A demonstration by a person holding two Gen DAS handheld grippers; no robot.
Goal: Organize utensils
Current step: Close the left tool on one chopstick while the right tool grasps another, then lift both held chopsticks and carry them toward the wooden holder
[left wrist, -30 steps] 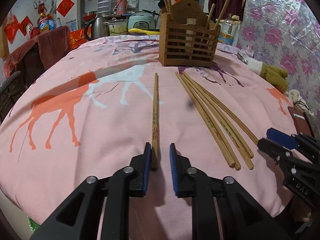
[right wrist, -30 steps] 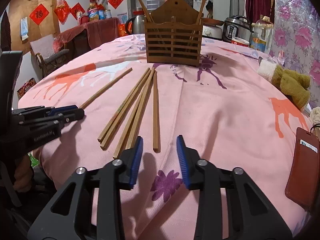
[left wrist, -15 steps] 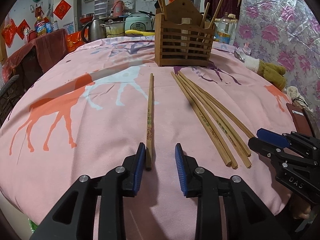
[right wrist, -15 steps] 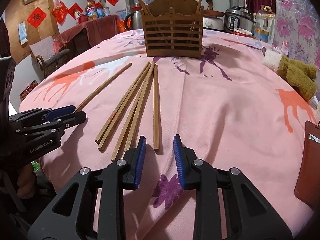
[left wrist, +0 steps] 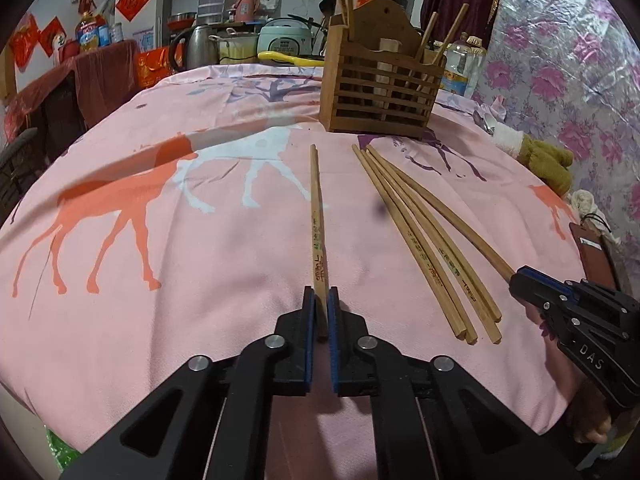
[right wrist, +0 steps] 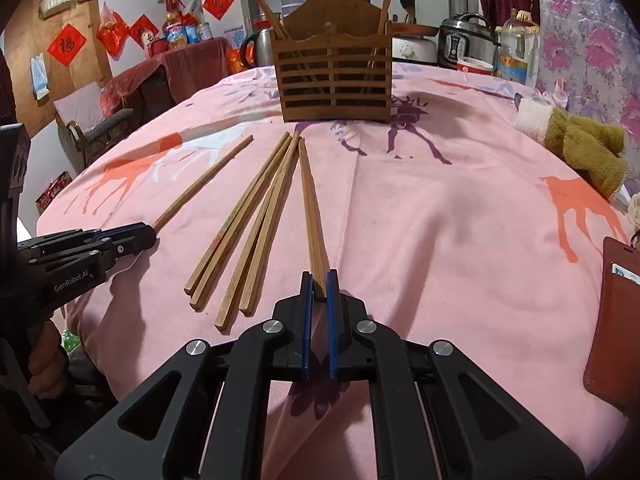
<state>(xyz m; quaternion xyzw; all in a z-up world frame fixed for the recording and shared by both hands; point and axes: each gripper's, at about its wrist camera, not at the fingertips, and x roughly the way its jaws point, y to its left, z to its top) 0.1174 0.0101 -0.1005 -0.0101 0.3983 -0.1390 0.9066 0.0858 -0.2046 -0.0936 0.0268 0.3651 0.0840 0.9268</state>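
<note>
A: What is the left gripper (left wrist: 320,300) doing?
B: Clamping the lone chopstick (left wrist: 317,216) lying before the wooden holder (left wrist: 380,92).
A: And the right gripper (right wrist: 319,284)?
B: Clamping the rightmost chopstick (right wrist: 310,208) there.

Each camera sits just behind its own gripper's fingers and looks forward and slantwise down, low and close over the pink tablecloth (left wrist: 160,264). The left wrist view faces the wooden utensil holder (left wrist: 380,88) from its left, with the right gripper (left wrist: 520,280) entering at its right edge; the right wrist view faces that holder almost head-on, with the left gripper (right wrist: 150,236) at its left edge. Both views share the cloth, the holder, the loose chopsticks (right wrist: 256,224) and the cluttered room behind.
</note>
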